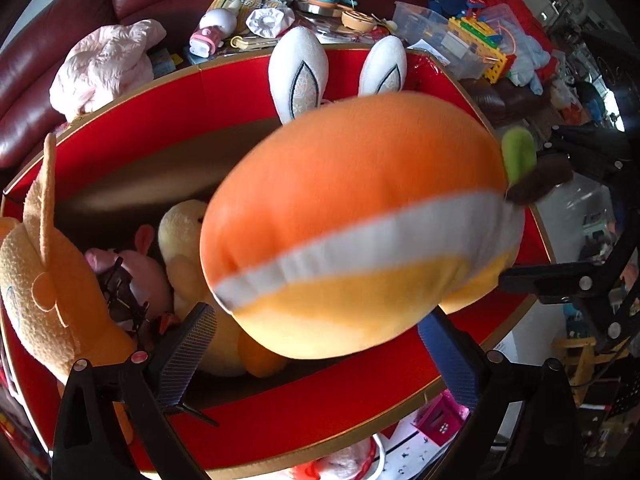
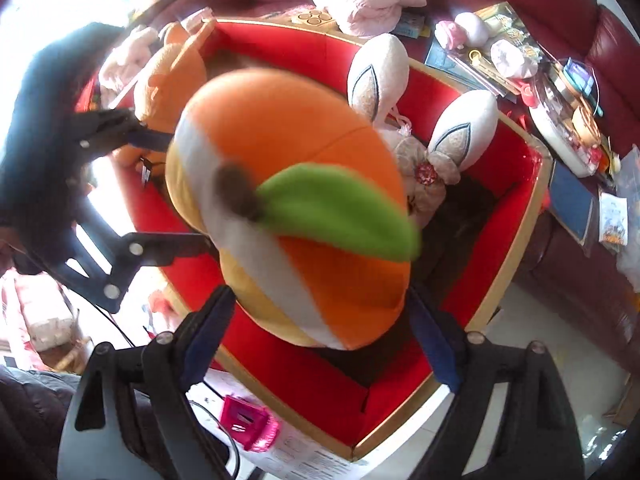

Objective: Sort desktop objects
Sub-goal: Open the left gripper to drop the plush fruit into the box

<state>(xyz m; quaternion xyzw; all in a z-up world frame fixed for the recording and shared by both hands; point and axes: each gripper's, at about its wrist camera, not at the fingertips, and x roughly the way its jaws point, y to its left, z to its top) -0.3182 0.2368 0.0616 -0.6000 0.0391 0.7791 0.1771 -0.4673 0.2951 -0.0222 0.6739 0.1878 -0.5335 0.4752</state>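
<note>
Both your grippers are on the orange plush [image 1: 352, 216], which hangs over the red box [image 1: 168, 120]. In the left wrist view your left gripper [image 1: 316, 344] has its fingers spread wide, one at 7 o'clock and one at 5 o'clock, with the plush's yellow underside pressed between the pads [image 1: 448, 364]; it fills the whole gap. In the right wrist view your right gripper [image 2: 320, 324] has its fingers parted just as far around the stem end, where a green leaf [image 2: 340, 212] and brown stem [image 2: 236, 192] face the camera. Your left gripper also shows there at 9 o'clock, its fingers touching the plush's far side.

Inside the box, a yellow plush [image 1: 180, 236] and a pink plush [image 1: 140, 272] lie at the bottom, towards 8 o'clock in the left view. A rabbit plush [image 2: 424, 160] with white ears [image 1: 300, 72] stands against the box's far wall. An orange bear [image 1: 44, 280] leans at the box's edge at 9 o'clock. Clutter covers the dark red sofa [image 1: 56, 64] behind.
</note>
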